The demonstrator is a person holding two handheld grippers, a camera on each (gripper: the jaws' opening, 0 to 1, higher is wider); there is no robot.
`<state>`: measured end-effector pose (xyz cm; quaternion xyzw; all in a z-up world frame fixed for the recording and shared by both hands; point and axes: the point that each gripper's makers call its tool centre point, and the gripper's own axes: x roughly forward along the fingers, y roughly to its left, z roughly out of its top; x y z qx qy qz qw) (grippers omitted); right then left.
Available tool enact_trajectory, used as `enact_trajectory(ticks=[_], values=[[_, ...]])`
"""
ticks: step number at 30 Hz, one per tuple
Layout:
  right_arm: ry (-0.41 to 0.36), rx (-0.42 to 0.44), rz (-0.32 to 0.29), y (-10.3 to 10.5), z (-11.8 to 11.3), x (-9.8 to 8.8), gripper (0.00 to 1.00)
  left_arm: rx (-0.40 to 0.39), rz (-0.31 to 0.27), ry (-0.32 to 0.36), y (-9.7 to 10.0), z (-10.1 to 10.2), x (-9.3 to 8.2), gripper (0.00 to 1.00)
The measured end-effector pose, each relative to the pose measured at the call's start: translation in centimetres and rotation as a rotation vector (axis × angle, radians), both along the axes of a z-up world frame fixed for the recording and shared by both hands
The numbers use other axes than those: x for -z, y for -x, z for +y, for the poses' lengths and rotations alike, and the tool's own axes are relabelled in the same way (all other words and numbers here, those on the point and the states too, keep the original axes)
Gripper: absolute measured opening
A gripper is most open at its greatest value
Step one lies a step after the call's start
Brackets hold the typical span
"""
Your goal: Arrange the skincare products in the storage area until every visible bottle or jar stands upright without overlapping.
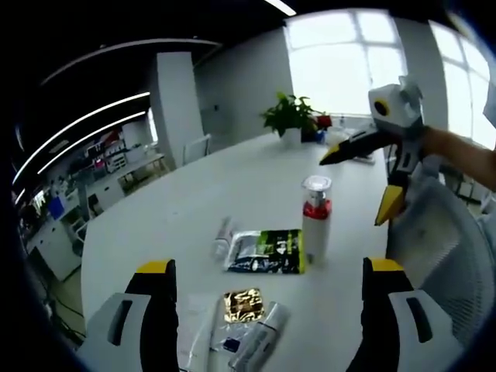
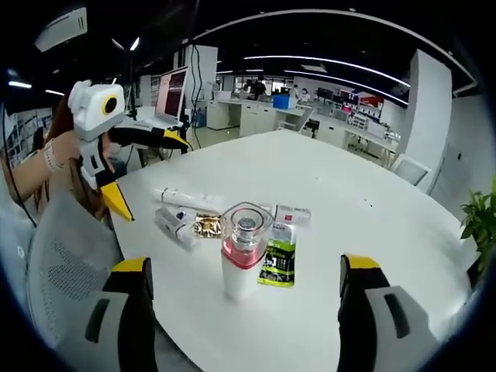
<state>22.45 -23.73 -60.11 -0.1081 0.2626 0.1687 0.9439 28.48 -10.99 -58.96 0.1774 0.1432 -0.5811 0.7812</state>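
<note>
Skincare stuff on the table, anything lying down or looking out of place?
Yes. Only the white bottle stands upright. The white tubes lie flat beside it, and the green sachet and gold packet lie loose among them. Both grippers are open, holding nothing.

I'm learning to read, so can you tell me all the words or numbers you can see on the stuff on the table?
None can be read.
Green and black sachet: print on the front, too blurred.
White tube: a small red mark, too small.
Gold packet: shiny, no letters I can make out.
Upright white bottle: no label visible.
Long white tube: nothing legible.
</note>
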Motion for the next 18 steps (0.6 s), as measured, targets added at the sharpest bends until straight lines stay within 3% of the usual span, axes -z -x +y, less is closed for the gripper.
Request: enact_trajectory(ticks=[10,18], values=[[-0.016,-0.006,-0.019,-0.1,0.4,-0.2,1.00,0.002,0.018,-0.018,-0.3,0.4,0.6,0.97],[-0.016,-0.006,-0.024,-0.1,0.4,-0.4,1.00,-0.005,0.000,-0.059,-1.4,1.2,1.1,0.97]])
